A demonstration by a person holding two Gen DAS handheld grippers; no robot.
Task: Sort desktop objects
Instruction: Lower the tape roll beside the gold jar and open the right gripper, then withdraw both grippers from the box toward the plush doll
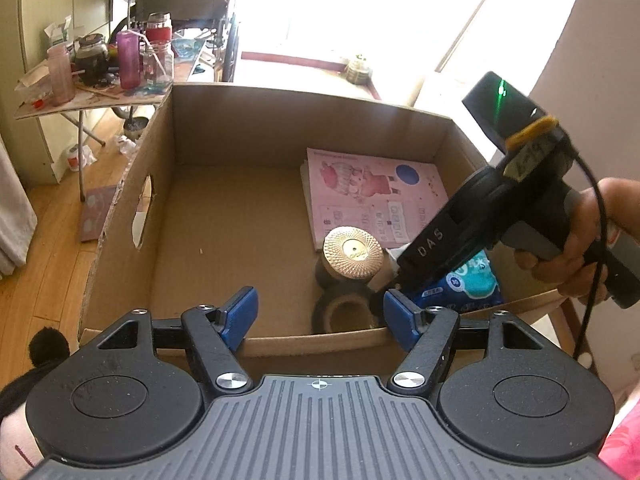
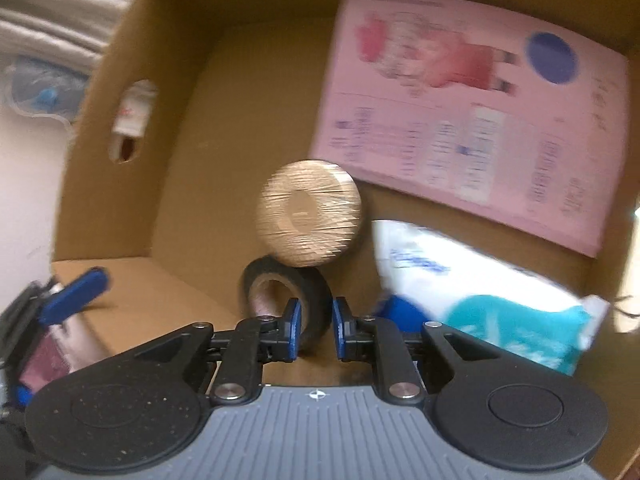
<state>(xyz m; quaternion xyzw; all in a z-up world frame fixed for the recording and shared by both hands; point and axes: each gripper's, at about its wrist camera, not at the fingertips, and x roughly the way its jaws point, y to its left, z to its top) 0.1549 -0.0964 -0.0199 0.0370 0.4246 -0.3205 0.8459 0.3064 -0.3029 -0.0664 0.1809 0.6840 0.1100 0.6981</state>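
Note:
A cardboard box holds a pink booklet, a jar with a gold lid, a black tape roll and a blue-and-white tissue pack. My left gripper is open and empty over the box's near wall. My right gripper reaches into the box; its blue fingers stand on either side of the tape roll's wall, a gap still showing on the right. The gold lid, the pink booklet and the tissue pack lie beyond.
The box's left wall has a handle hole. A cluttered folding table with bottles and jars stands at the back left. Wooden floor lies to the left. A bright window is behind the box.

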